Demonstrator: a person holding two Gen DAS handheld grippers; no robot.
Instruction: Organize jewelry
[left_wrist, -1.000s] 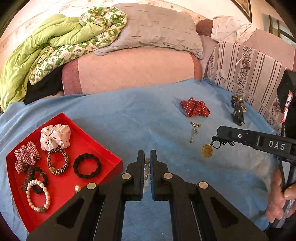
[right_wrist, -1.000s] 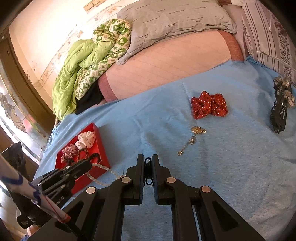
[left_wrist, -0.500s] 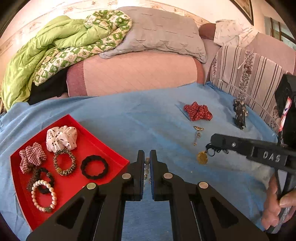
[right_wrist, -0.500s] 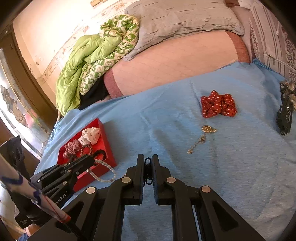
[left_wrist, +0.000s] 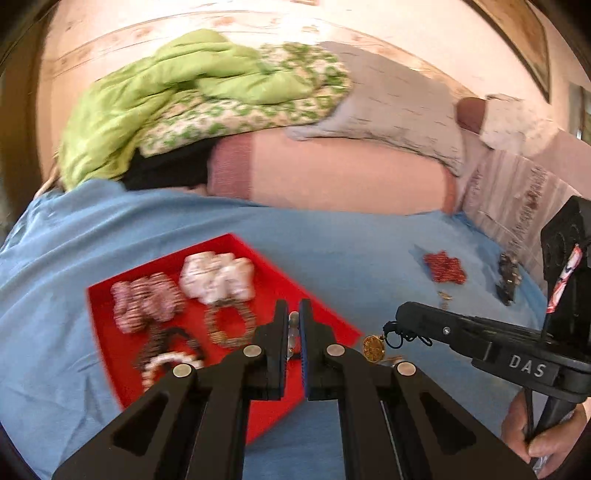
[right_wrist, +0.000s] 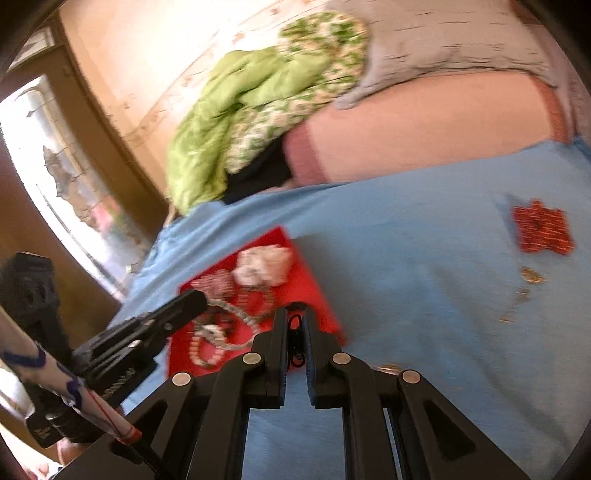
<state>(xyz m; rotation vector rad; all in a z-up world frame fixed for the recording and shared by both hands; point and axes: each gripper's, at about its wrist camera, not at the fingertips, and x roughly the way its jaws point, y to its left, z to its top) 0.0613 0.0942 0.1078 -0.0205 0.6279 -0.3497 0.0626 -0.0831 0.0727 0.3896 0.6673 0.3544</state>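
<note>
Item: left claw (left_wrist: 293, 328), jaws nearly shut on a pale bead strand (left_wrist: 293, 334), poised over the near edge of the red tray (left_wrist: 110, 362); right claw (right_wrist: 295, 332), jaws nearly shut on a black cord (right_wrist: 294, 332) whose gold pendant (left_wrist: 373, 349) dangles just past the tray's corner. Risks I log: the pendant could swing and drop on the blue sheet (left_wrist: 351, 258) if I let go short of the tray. The strand could snag the bracelets (left_wrist: 231, 326) already inside.

Tray (left_wrist: 110, 332) on sheet (left_wrist: 332, 251), scrunchies (left_wrist: 218, 277) inside, loose scrunchie (left_wrist: 445, 267) far right
</note>
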